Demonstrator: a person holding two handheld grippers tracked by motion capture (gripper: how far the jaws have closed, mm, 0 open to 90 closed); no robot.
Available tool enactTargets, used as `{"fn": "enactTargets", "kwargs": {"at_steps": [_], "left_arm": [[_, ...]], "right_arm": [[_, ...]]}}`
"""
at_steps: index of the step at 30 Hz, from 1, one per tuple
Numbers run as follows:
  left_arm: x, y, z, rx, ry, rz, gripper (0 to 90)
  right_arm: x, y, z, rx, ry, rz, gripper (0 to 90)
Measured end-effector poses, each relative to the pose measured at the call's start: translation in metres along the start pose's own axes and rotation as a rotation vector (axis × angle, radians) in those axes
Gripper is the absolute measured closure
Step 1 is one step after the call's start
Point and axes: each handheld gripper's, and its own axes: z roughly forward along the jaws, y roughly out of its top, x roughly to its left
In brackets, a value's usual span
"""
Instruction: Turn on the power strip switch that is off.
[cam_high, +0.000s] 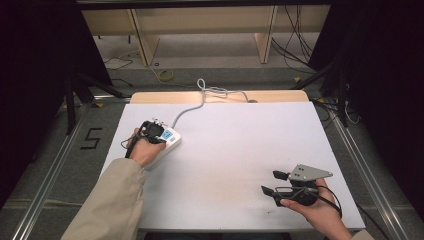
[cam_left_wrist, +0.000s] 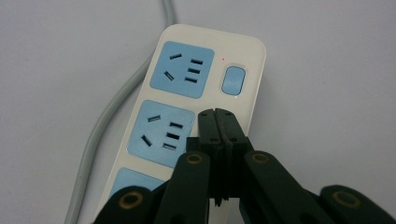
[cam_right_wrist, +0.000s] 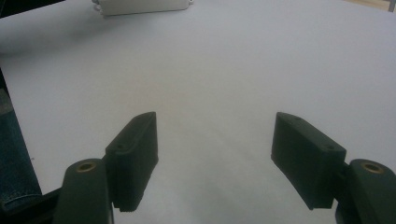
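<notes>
A white power strip (cam_left_wrist: 247, 70) with blue sockets, a blue switch (cam_left_wrist: 233, 80) and a small red light lies on the white table, with its grey cord (cam_left_wrist: 100, 126) running off toward the far edge. In the high view the power strip (cam_high: 172, 140) sits at the table's left, under my left gripper (cam_high: 156, 131). My left gripper (cam_left_wrist: 215, 114) is shut with nothing between its jaws; its tips hover over the strip's right side, just short of the switch. Near the table's front right, my right gripper (cam_high: 275, 182) rests open and empty; its fingers (cam_right_wrist: 135, 154) stand wide apart over bare table.
The white table top (cam_high: 235, 145) has a wooden strip along its far edge, where the grey cord (cam_high: 192, 107) loops. Metal frame rails (cam_high: 370, 175) run along both sides. Beyond the table stand wooden furniture legs and loose cables on the floor.
</notes>
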Motion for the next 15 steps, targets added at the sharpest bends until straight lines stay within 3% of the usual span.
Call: {"fn": "enactTargets", "kwargs": {"at_steps": [8,15], "left_arm": [[0.0003,0.0013,0.0004,0.016,-0.005,-0.011,89.9],[-0.0010,0.0033,0.0007,0.035,-0.004,0.002,89.9]], "right_arm": [[0.0001,-0.0003,0.0003,0.005,0.000,0.000,31.9],[0.0006,-0.0002,0.0006,0.006,0.000,0.003,31.9]]}}
